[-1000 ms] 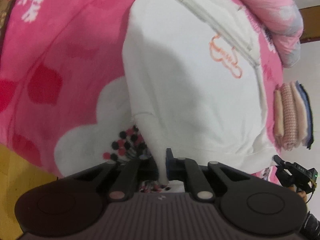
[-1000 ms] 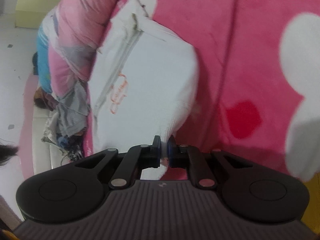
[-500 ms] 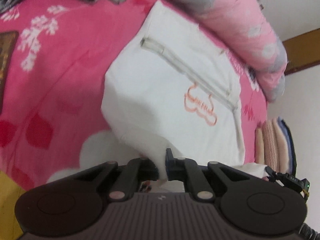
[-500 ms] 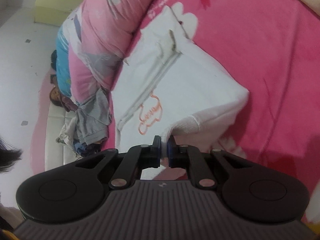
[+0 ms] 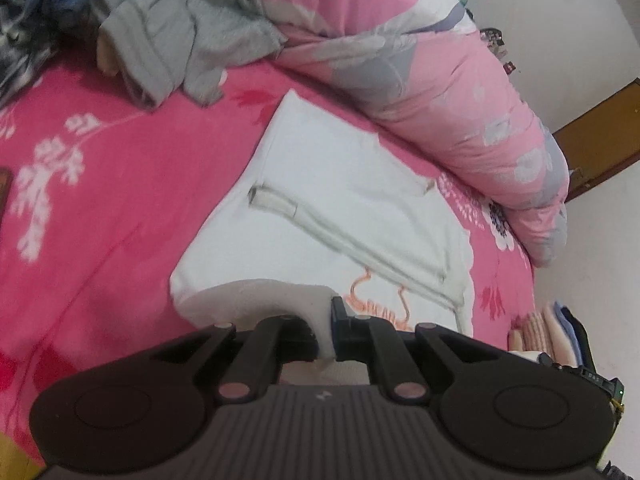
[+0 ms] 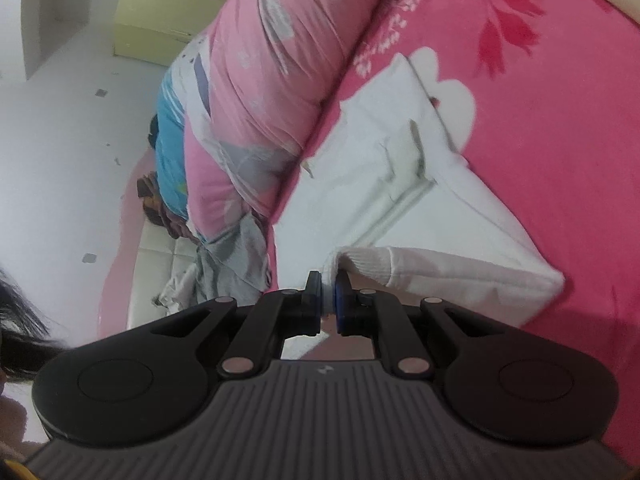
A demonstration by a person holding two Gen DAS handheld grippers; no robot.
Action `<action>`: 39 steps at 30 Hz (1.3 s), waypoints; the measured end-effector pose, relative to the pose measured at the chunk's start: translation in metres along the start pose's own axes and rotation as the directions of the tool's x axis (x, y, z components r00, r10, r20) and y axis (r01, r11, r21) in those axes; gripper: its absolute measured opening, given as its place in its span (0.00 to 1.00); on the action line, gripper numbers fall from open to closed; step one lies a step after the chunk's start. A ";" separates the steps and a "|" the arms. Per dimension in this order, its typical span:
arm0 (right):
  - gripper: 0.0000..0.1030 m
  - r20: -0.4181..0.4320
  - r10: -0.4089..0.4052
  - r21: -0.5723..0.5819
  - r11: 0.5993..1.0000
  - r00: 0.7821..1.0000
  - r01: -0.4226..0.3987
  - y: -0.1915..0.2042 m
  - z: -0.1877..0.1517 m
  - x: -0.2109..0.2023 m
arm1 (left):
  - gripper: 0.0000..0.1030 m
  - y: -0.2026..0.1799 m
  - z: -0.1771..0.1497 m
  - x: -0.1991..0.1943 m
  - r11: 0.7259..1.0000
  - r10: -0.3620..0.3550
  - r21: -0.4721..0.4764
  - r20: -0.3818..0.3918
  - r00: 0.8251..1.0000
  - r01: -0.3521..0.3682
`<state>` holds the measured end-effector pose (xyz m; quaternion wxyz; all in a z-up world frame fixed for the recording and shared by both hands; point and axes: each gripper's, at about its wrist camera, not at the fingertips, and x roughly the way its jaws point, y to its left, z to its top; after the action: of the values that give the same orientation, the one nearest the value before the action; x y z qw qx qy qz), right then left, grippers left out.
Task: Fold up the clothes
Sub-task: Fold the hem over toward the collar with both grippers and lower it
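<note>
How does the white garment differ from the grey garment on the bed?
The white garment lies spread out with its near edge lifted, pinched by the left gripper and the right gripper; the grey garment lies crumpled and untouched. The white one bears an orange print; the grey one looks plain. Both rest on the pink bedspread.

Open passage: bare pink blanket (image 5: pixel 120 208) left of the white garment (image 5: pixel 320 208); obstructions: rolled pink quilt (image 5: pixel 440 92) touching the garment's far edge, grey clothes heap (image 5: pixel 172 28) at the blanket's far end, folded stack (image 5: pixel 548 336) near the right bed edge.
</note>
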<state>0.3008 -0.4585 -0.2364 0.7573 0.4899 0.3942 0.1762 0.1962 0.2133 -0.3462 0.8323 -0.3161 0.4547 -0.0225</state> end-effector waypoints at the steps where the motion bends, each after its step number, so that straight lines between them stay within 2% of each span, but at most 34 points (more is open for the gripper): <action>1: 0.05 0.003 0.009 -0.005 1.000 1.000 -0.009 0.000 0.005 0.003 | 0.06 -0.003 0.003 0.003 1.000 0.001 -0.001 0.011 1.000 -0.001; 9: 0.05 0.039 0.065 -0.030 0.998 0.997 -0.064 0.001 0.046 0.022 | 0.06 -0.021 0.026 0.024 1.000 0.013 0.008 0.077 0.997 -0.014; 17: 0.05 0.054 0.086 -0.064 0.995 0.995 -0.082 0.007 0.078 0.046 | 0.06 -0.020 0.056 0.048 1.000 0.025 -0.014 0.114 0.993 -0.024; 27: 0.05 0.100 0.055 -0.074 0.996 0.993 -0.048 0.015 0.111 0.078 | 0.06 -0.011 0.097 0.099 0.999 -0.008 -0.043 0.133 0.991 0.014; 39: 0.05 0.165 -0.012 -0.054 0.998 0.986 0.021 0.019 0.149 0.118 | 0.06 -0.003 0.158 0.175 0.997 -0.049 -0.053 0.086 0.995 0.053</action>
<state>0.4917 -0.4623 -0.2392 0.8021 0.4783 0.3290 0.1398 0.4210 0.2344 -0.4131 0.8409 -0.3513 0.4113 -0.0176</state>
